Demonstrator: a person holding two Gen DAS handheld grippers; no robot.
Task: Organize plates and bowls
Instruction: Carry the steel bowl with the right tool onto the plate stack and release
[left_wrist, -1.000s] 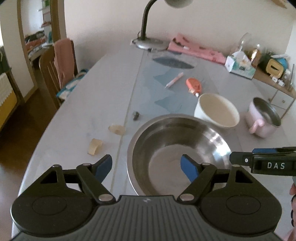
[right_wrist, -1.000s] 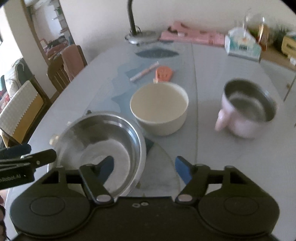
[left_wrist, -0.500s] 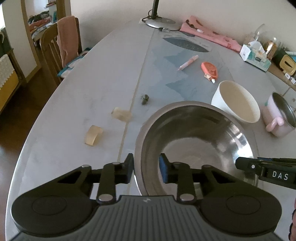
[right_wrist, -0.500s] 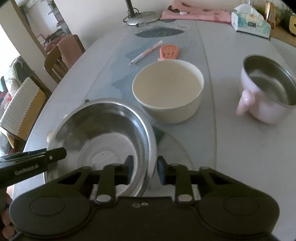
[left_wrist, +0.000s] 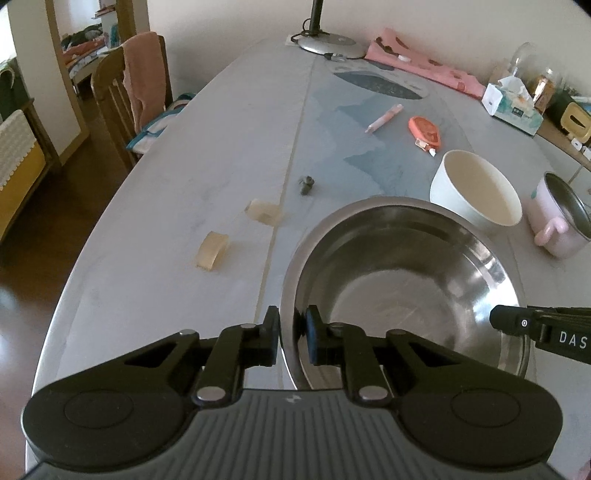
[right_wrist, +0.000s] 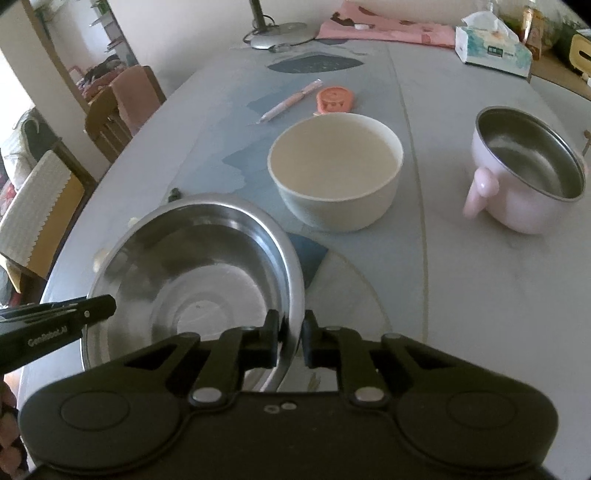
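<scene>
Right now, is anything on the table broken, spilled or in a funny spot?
Nothing looks broken or spilled. The odd bits are non-dishes on the table: a pink pen, an orange correction-tape case, two pale yellowish scraps and a tiny dark object. The steel bowl, white bowl and pink pot sit upright and empty.

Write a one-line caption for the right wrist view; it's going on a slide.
Right gripper closing on the steel bowl's rim, left gripper opposite.
</scene>
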